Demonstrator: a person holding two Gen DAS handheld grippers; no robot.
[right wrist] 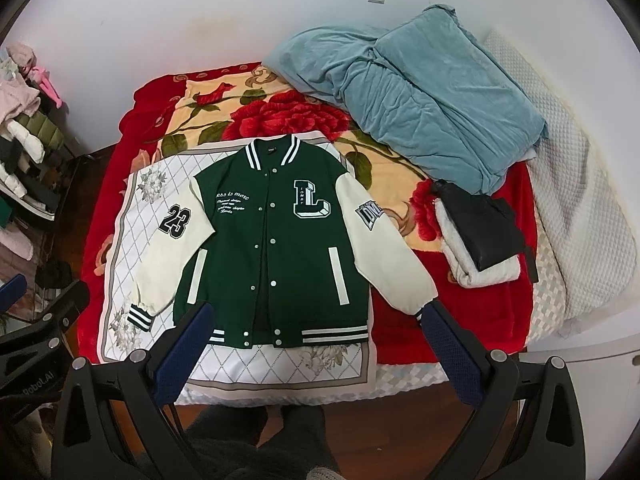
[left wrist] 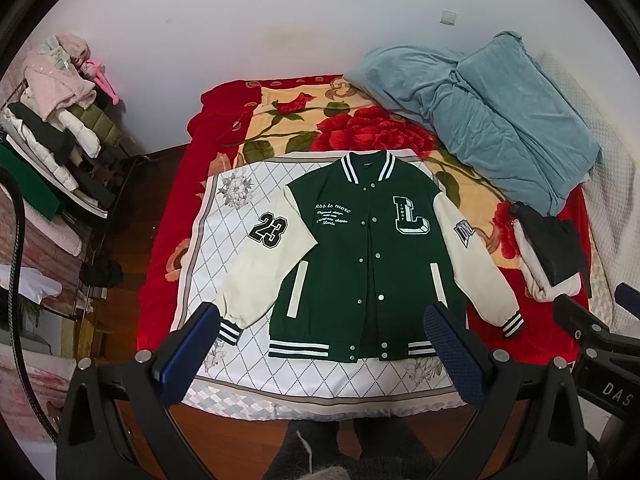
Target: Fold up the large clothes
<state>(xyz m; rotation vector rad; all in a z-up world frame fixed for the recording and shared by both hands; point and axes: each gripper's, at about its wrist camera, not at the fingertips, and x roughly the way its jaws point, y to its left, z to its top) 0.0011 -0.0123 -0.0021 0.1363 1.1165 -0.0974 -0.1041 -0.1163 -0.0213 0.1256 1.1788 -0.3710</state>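
White wall (left wrist: 240,20) is backing a bed (right wrist: 404,344) that is standing ahead of both tongs, covered by a red flowered blanket (left wrist: 360,128). On top of that blanket a white quilted cloth (left wrist: 224,248) is lying flat, and the jacket (left wrist: 360,256) is lying spread on it, front up, collar pointing away from the tongs and hem nearest them. Its green body is showing a large letter L, and both cream sleeves are angling outward, one bearing the number 23.

Left tongs (left wrist: 320,348) are hovering above the near edge of the bed, jaws standing wide apart, with nothing between them; the hem is appearing in the gap. Right tongs (right wrist: 316,348) are likewise hovering with jaws wide apart and holding nothing; the striped cuff on that side is sitting just beside the right-hand blue pad (right wrist: 452,352).

Beyond the jacket and to the right, a blue bundle of bedding (right wrist: 420,100) is lying against the wall. Nearer, a dark garment (right wrist: 488,228) is resting on a folded pale one. Far left, a rack of clothes (left wrist: 56,128) is standing on the wooden floor (left wrist: 120,220).
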